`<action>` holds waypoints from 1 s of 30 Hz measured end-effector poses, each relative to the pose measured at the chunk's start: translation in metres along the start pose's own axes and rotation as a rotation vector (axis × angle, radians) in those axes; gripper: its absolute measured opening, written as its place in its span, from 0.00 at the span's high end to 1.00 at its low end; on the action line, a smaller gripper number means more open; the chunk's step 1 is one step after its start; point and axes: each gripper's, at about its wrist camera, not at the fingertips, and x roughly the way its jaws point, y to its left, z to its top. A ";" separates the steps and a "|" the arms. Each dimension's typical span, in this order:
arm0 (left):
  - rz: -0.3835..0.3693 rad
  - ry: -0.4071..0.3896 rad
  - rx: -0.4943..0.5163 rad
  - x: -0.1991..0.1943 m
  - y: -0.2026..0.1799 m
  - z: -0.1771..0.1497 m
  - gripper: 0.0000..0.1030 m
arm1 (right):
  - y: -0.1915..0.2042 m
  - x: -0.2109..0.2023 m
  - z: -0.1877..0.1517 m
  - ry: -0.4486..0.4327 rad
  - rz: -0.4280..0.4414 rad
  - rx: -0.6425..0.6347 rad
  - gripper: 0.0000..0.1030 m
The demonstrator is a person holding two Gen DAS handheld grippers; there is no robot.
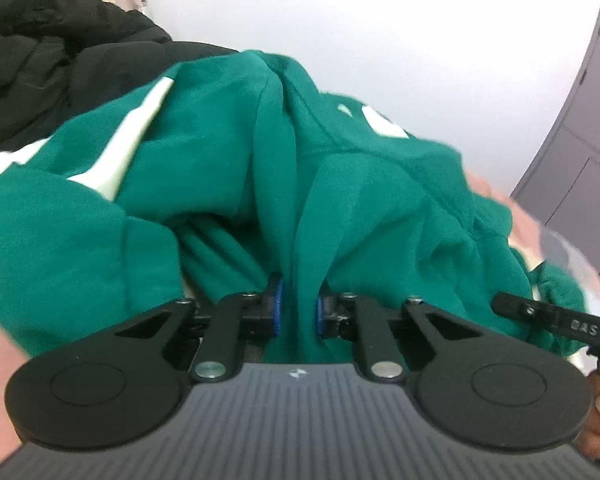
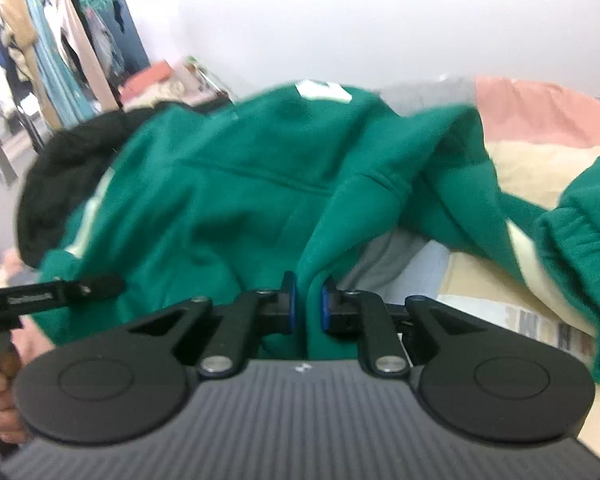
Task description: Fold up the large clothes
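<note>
A large green sweatshirt (image 1: 220, 152) with white stripes and white lettering lies bunched in front of both cameras. My left gripper (image 1: 298, 308) is shut on a fold of its green cloth, which runs up between the blue pads (image 1: 278, 304). In the right wrist view the same green sweatshirt (image 2: 228, 184) fills the middle, and my right gripper (image 2: 307, 306) is shut on another fold of it. The other gripper's black handle (image 1: 560, 322) shows at the right edge of the left wrist view. A ribbed green cuff (image 2: 572, 232) hangs at the right.
A black garment (image 1: 40, 60) is heaped behind the sweatshirt on the left. Cream and pink cloth (image 2: 540, 160) and a grey piece (image 2: 380, 260) lie under it. Clothes hang on a rack (image 2: 40, 40) at far left. A grey cabinet (image 1: 580, 140) stands at right.
</note>
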 end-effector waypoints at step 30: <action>-0.296 0.119 -0.366 -0.093 0.042 -0.017 0.37 | -0.042 -0.118 -0.016 -0.022 0.002 0.300 0.37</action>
